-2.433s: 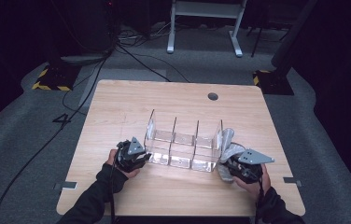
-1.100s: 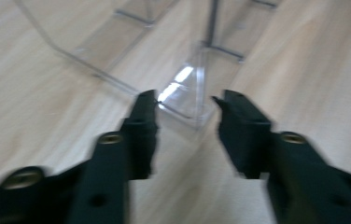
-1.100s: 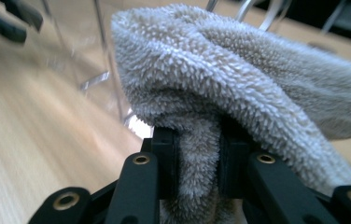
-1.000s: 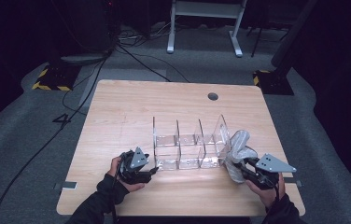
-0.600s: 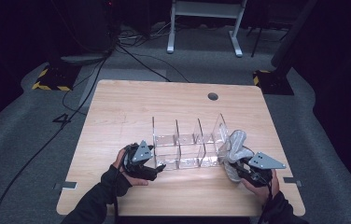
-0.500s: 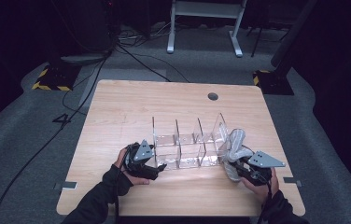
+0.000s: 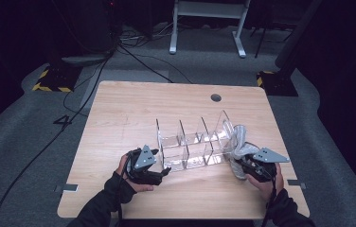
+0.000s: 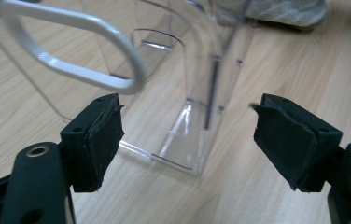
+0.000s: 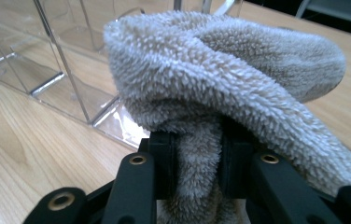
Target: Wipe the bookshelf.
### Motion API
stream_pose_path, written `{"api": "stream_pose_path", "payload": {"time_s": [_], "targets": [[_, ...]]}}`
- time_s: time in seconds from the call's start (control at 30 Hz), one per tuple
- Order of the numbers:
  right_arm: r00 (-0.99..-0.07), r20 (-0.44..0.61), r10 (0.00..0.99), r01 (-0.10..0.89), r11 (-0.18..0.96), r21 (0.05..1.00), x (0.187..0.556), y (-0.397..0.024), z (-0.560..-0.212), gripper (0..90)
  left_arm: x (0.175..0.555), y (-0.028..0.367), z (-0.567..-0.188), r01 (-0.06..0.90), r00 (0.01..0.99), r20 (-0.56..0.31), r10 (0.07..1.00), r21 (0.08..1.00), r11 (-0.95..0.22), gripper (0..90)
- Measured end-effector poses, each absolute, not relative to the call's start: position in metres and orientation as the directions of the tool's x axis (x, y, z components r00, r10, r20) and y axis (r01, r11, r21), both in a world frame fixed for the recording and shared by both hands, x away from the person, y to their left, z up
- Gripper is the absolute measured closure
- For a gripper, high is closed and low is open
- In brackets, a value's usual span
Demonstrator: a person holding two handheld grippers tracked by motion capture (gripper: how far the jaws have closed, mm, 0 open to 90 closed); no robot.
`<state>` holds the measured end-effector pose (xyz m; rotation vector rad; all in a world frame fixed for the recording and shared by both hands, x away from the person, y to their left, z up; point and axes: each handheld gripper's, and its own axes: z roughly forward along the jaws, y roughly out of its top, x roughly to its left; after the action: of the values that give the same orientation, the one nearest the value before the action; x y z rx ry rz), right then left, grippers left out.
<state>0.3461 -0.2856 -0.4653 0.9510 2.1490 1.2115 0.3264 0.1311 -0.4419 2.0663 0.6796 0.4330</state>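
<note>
A clear acrylic organizer (image 7: 190,146) with several upright dividers stands on the wooden table (image 7: 133,113). My left gripper (image 7: 164,171) is at its near left end, open. Its jaws have just been closing a little, and the organizer's corner (image 8: 197,93) lies ahead between the pads without touching them (image 8: 187,135). My right gripper (image 7: 240,163) is shut on a grey fluffy cloth (image 7: 237,142) at the organizer's right end. In the right gripper view the cloth (image 9: 239,70) bulges over the pinching jaws (image 9: 197,158), with the organizer's wall (image 9: 47,60) just to its left.
A round cable hole (image 7: 216,97) sits near the table's far edge. A white loop (image 8: 71,46) hangs in front of the left jaw in the left gripper view. Beyond the table are cables on the floor (image 7: 133,61) and a white stand (image 7: 204,19).
Since the oldest frame the organizer has turned and come nearer the front edge. Over the last second the right gripper with the cloth has sunk slightly toward the organizer's end.
</note>
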Motion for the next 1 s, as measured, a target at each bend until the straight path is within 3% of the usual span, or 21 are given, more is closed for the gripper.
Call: {"api": "stream_pose_path", "payload": {"time_s": [0.27, 0.47, 0.53, 0.6, 0.7, 1.0], "targets": [[-0.623, -0.11, 0.774, 0.221, 0.309, 0.925, 0.336, -0.286, -0.432, 71.7, 0.341, 0.13, -0.435, 0.28, 0.826, 0.03, 0.563, 0.845, -0.455, 20.7], [-0.634, -0.091, 0.768, 0.257, 0.32, 0.912, 0.341, -0.286, -0.444, 71.7, 0.342, 0.122, -0.435, 0.273, 0.824, 0.037, 0.565, 0.848, -0.454, 23.1], [-0.635, -0.073, 0.769, 0.306, 0.338, 0.89, 0.345, -0.286, -0.457, 71.7, 0.337, 0.123, -0.433, 0.275, 0.813, 0.035, 0.582, 0.856, -0.437, 31.6], [-0.637, -0.073, 0.768, 0.312, 0.343, 0.886, 0.346, -0.286, -0.459, 71.6, 0.334, 0.123, -0.432, 0.267, 0.814, 0.039, 0.579, 0.86, -0.434, 32.6], [-0.63, -0.085, 0.772, 0.309, 0.35, 0.884, 0.347, -0.284, -0.457, 71.5, 0.332, 0.123, -0.431, 0.26, 0.813, 0.047, 0.581, 0.863, -0.434, 41.7], [-0.609, -0.11, 0.786, 0.257, 0.327, 0.909, 0.35, -0.293, -0.431, 71.7, 0.32, 0.116, -0.432, 0.236, 0.83, 0.063, 0.554, 0.86, -0.452, 49.7]]}}
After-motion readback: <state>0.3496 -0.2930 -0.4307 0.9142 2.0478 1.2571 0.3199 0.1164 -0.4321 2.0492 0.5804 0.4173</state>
